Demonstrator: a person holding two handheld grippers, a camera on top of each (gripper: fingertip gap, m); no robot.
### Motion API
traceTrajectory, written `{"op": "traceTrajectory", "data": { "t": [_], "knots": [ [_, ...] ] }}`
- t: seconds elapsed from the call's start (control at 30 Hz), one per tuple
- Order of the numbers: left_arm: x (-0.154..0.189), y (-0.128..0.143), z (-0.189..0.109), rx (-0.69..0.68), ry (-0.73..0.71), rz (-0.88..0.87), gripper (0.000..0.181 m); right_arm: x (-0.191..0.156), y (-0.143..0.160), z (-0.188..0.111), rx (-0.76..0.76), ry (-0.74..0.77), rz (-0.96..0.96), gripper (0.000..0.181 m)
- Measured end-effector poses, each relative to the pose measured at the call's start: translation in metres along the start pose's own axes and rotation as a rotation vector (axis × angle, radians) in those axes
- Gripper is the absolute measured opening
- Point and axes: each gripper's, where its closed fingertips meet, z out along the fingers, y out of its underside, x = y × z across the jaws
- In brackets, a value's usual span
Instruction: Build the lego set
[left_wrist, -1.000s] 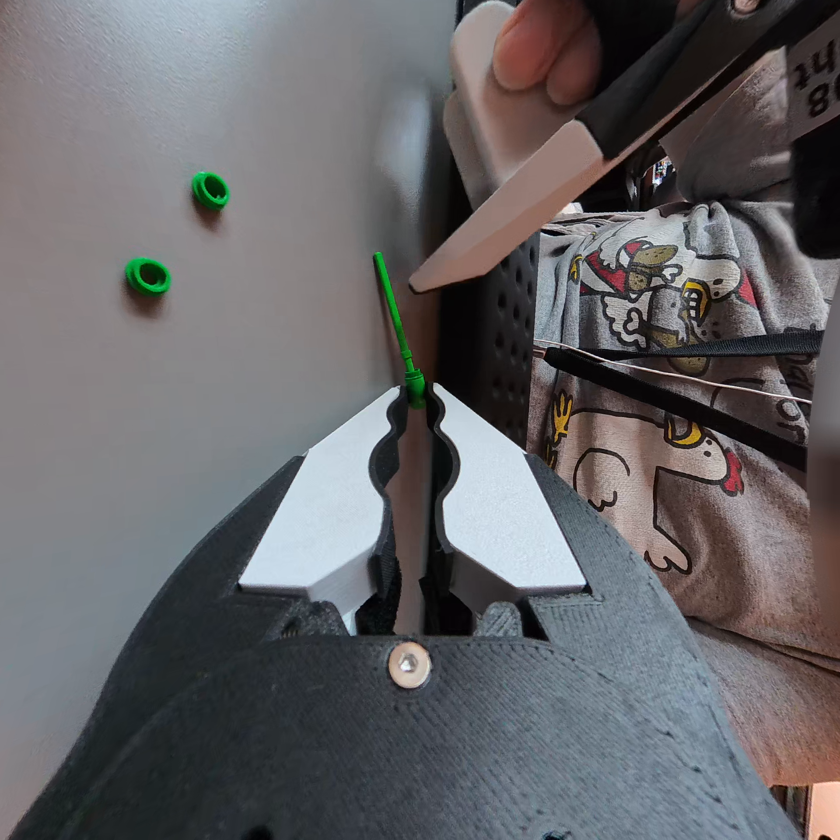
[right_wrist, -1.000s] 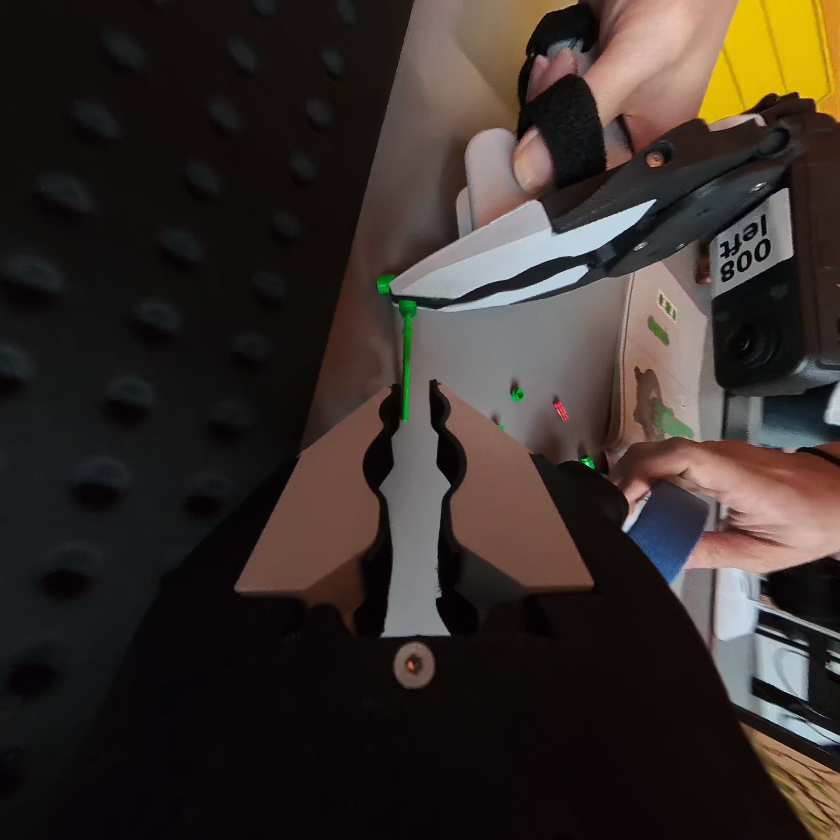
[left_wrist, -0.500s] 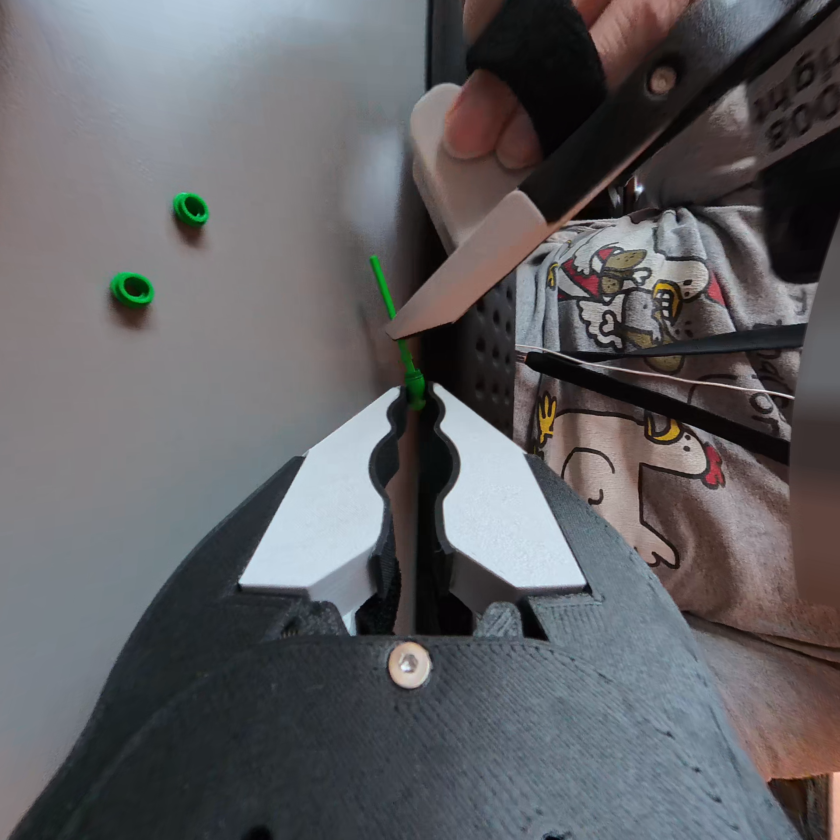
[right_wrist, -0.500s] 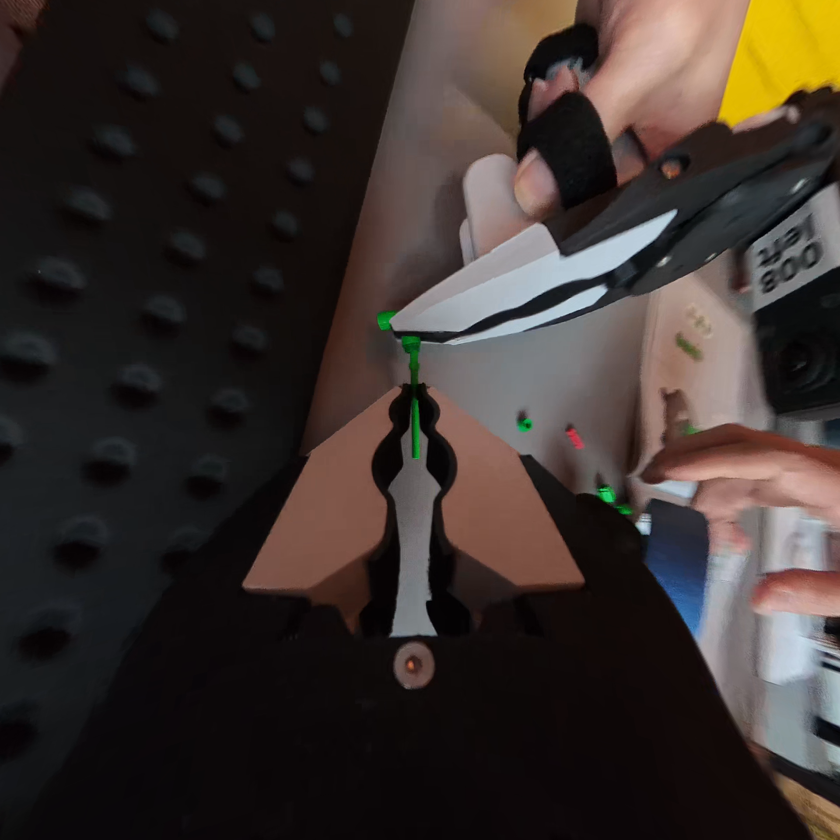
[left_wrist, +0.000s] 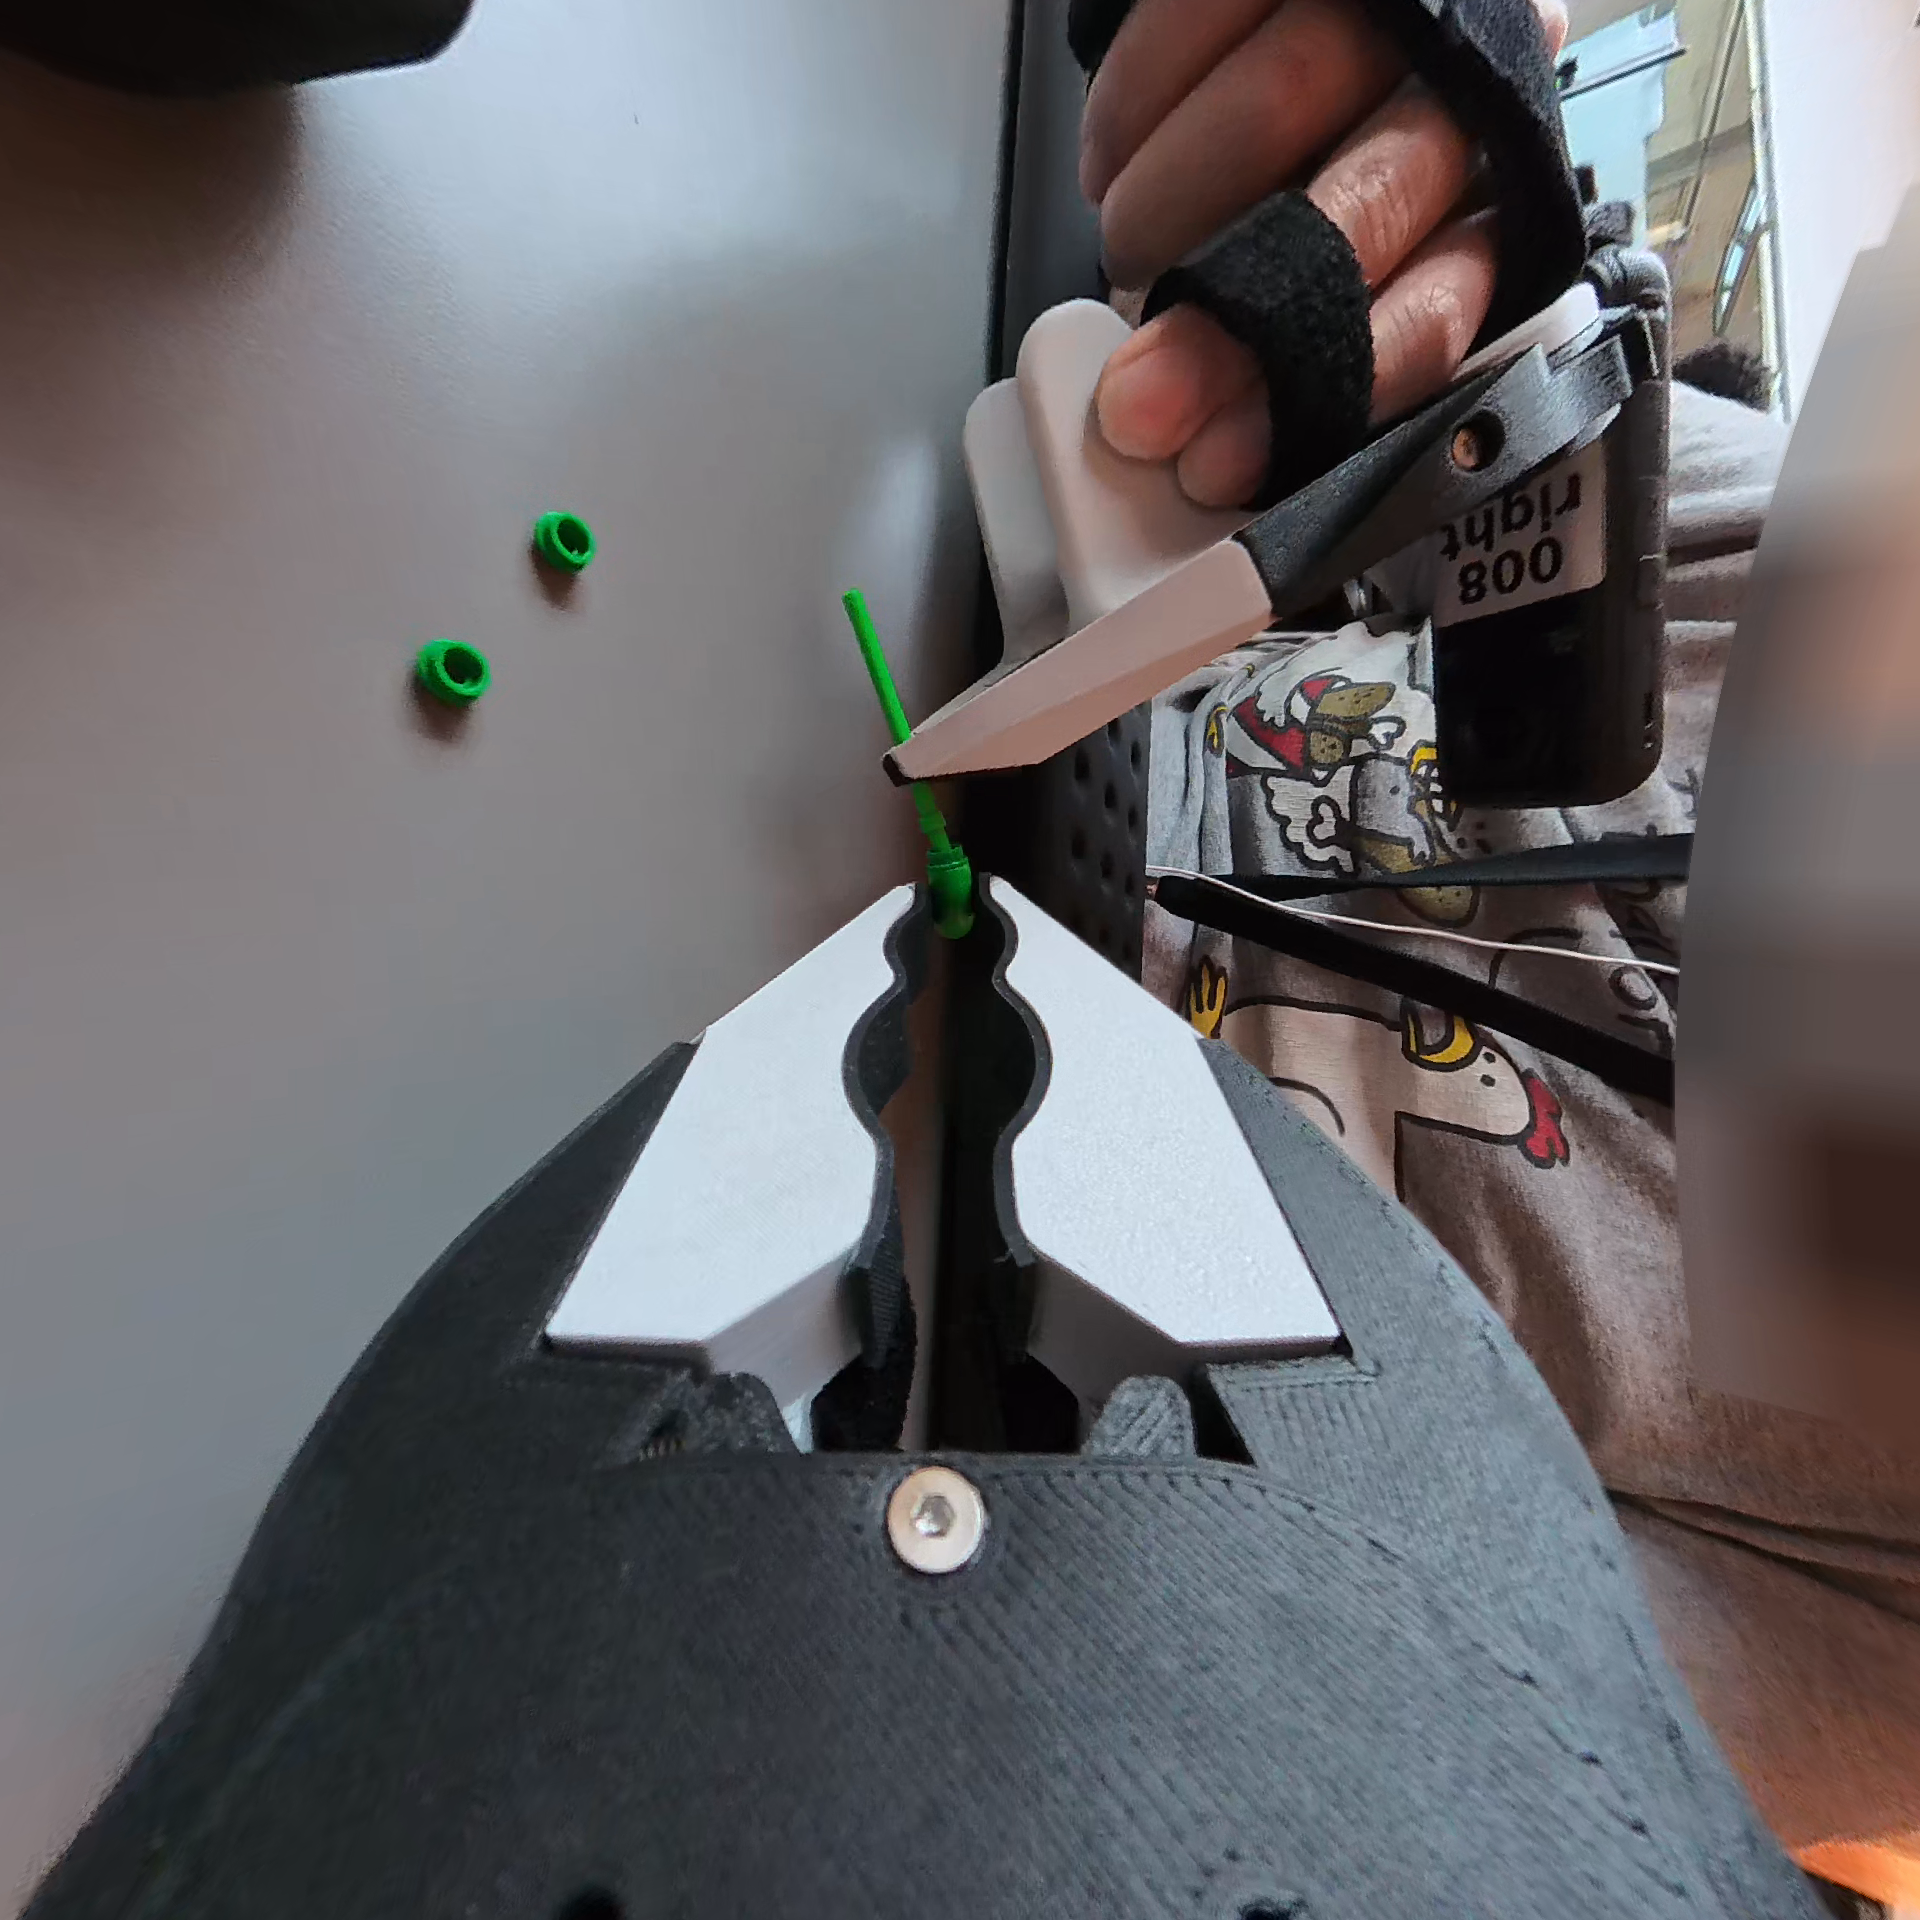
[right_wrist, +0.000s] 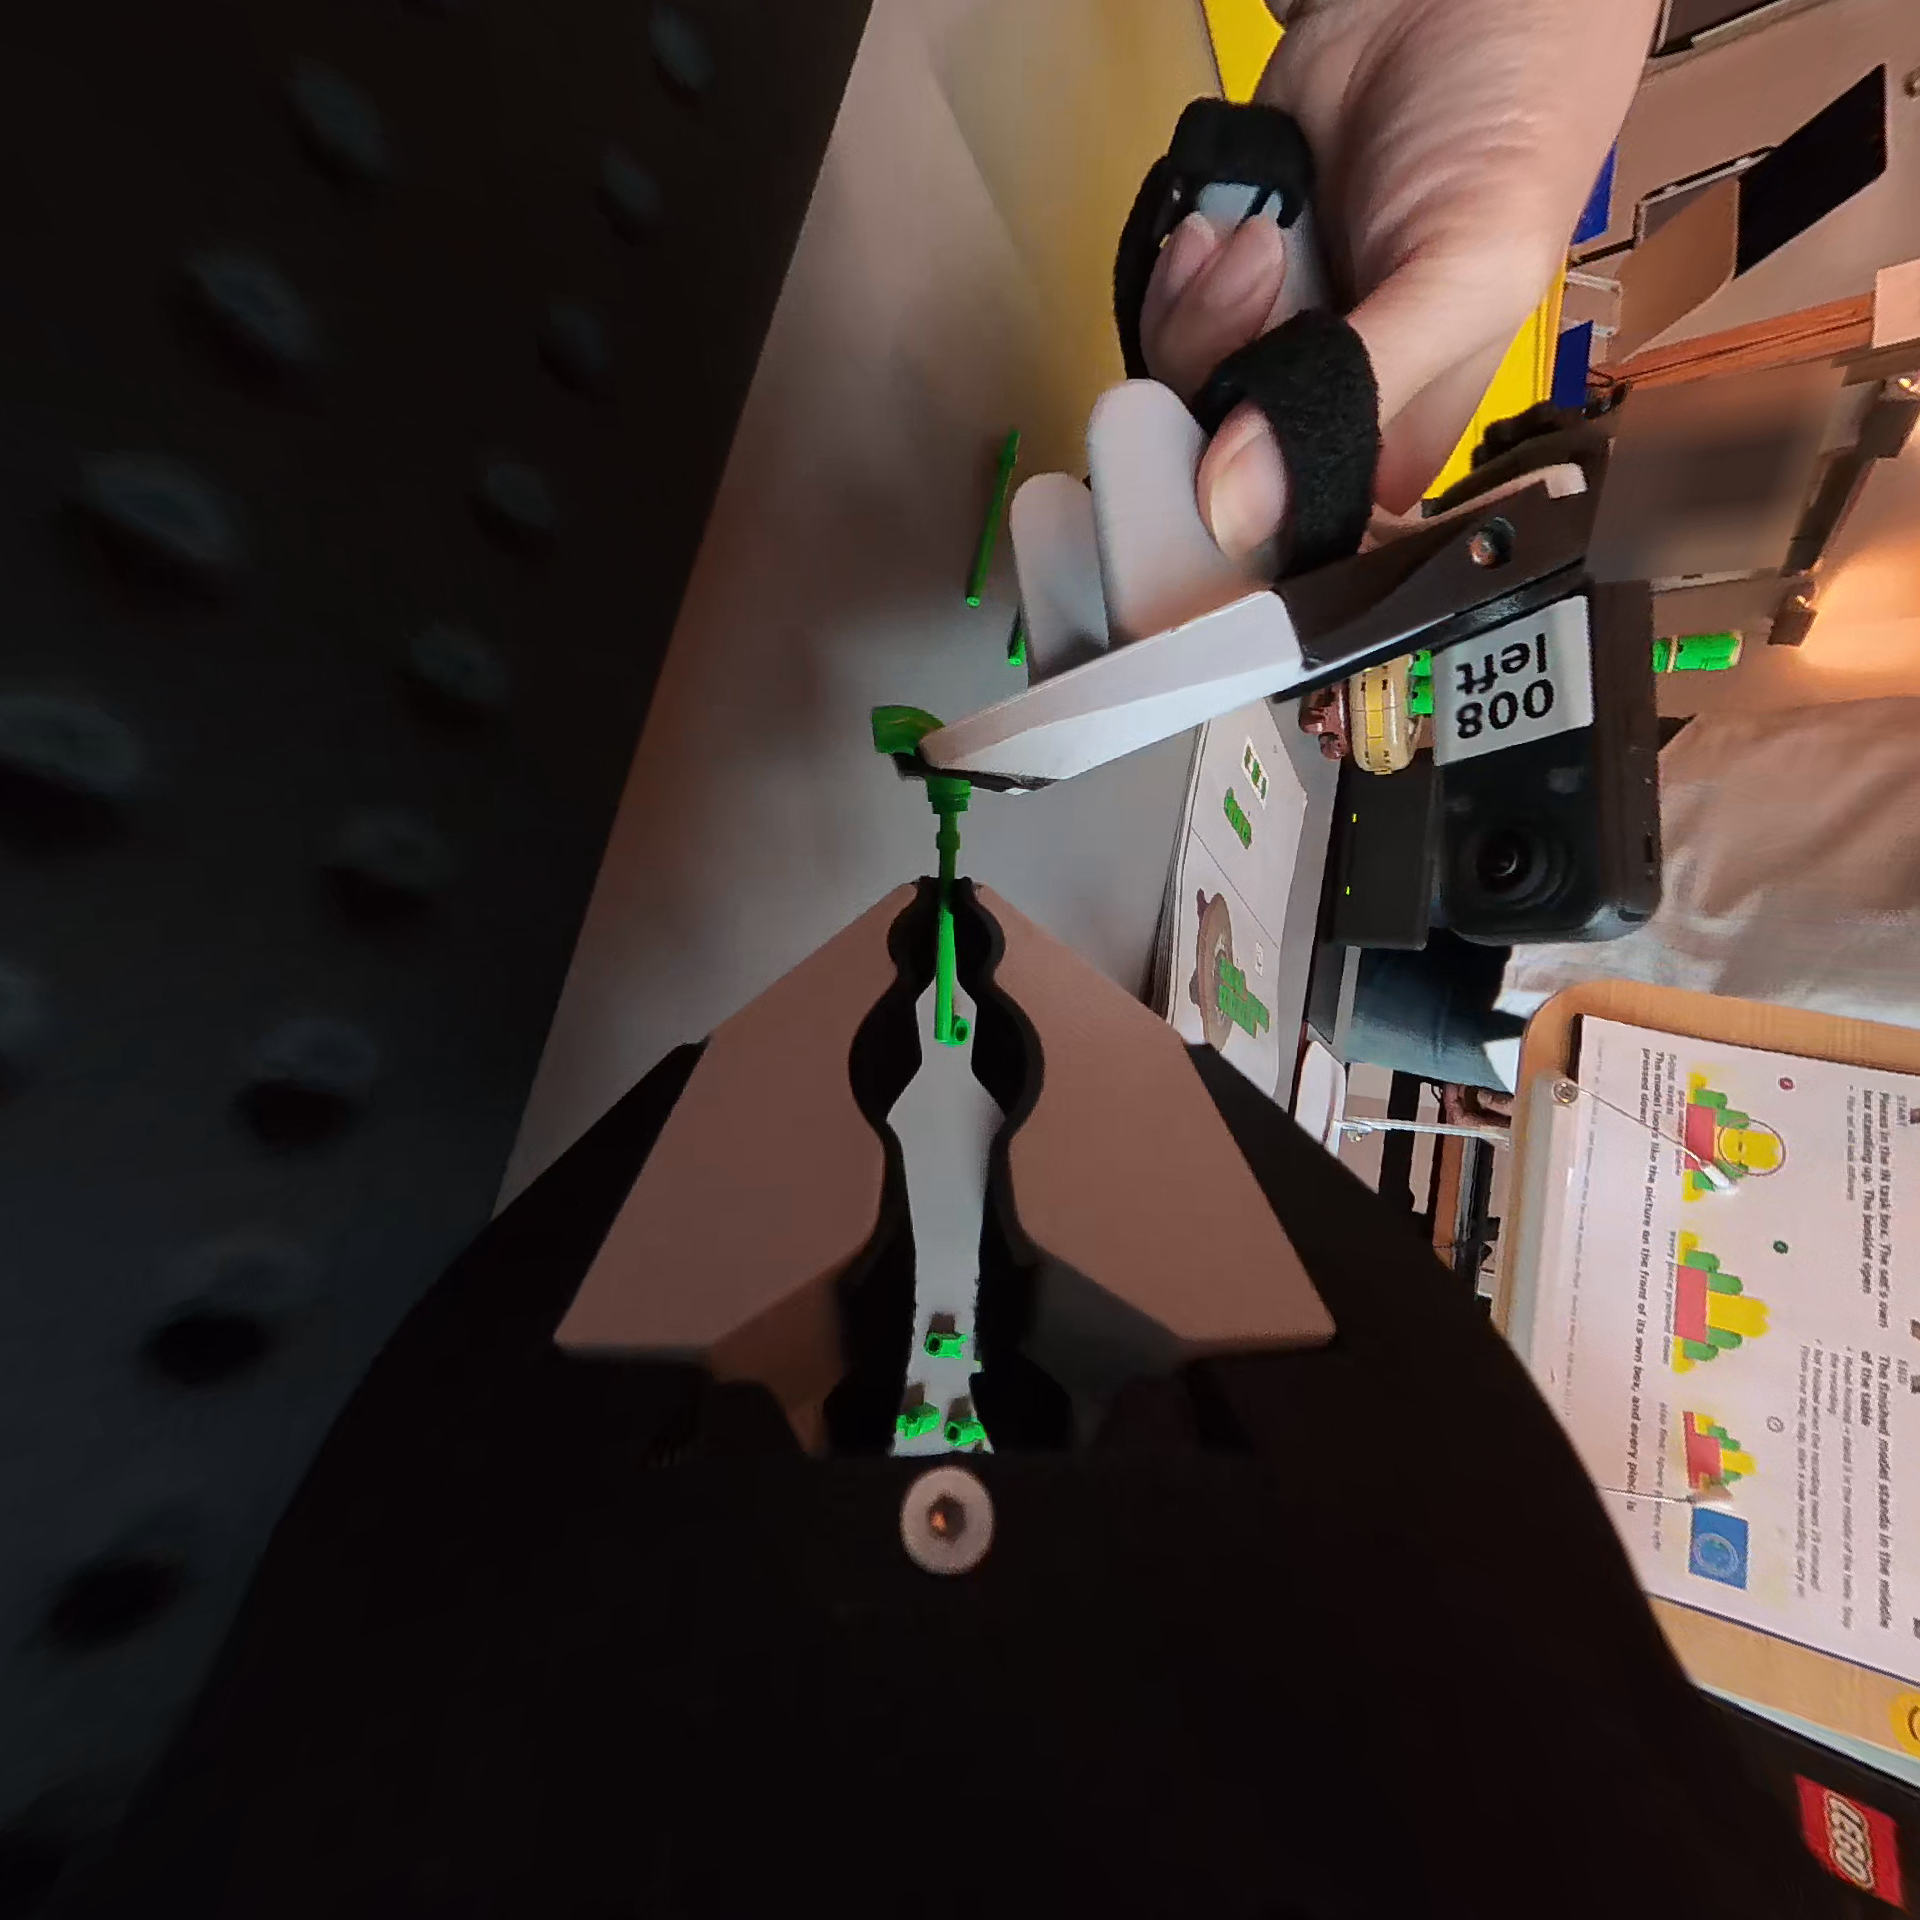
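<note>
A thin green stem (left_wrist: 881, 675) with a thicker knob at one end is held between both grippers, above the grey table. My left gripper (left_wrist: 951, 891) is shut on the knob end. My right gripper (left_wrist: 900, 767) comes in from the right and pinches the stem about midway. In the right wrist view my right gripper (right_wrist: 945, 885) is shut on the stem (right_wrist: 948, 966), whose free end runs back between the fingers. The left gripper (right_wrist: 920, 767) holds the far end, where a small curved green piece (right_wrist: 896, 727) shows.
Two green rings (left_wrist: 564, 540) (left_wrist: 453, 670) lie on the grey table (left_wrist: 312, 935). Another green stem (right_wrist: 992, 520) and small green pieces (right_wrist: 945, 1345) lie on the table. An instruction booklet (right_wrist: 1236, 935) and a printed sheet on a board (right_wrist: 1714, 1299) are at the right. Both grippers' tips are close together, under 4 cm apart.
My right gripper was open beside the stem's tip. It has moved in along the stem and shut on it. The left gripper has kept its hold on the knob end.
</note>
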Motion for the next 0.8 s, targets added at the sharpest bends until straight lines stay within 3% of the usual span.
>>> {"op": "traceTrajectory", "data": {
  "t": [0.3,0.8],
  "knots": [
    [-0.0023,0.0086,0.0042,-0.051,0.009,-0.022,0.005,-0.0071,-0.0065,0.0031,0.018,0.03,-0.014,0.0],
    [-0.004,0.0062,0.0,-0.018,0.03,-0.069,0.004,-0.0036,-0.0061,0.006,-0.019,0.094,-0.009,0.0]
  ]
}}
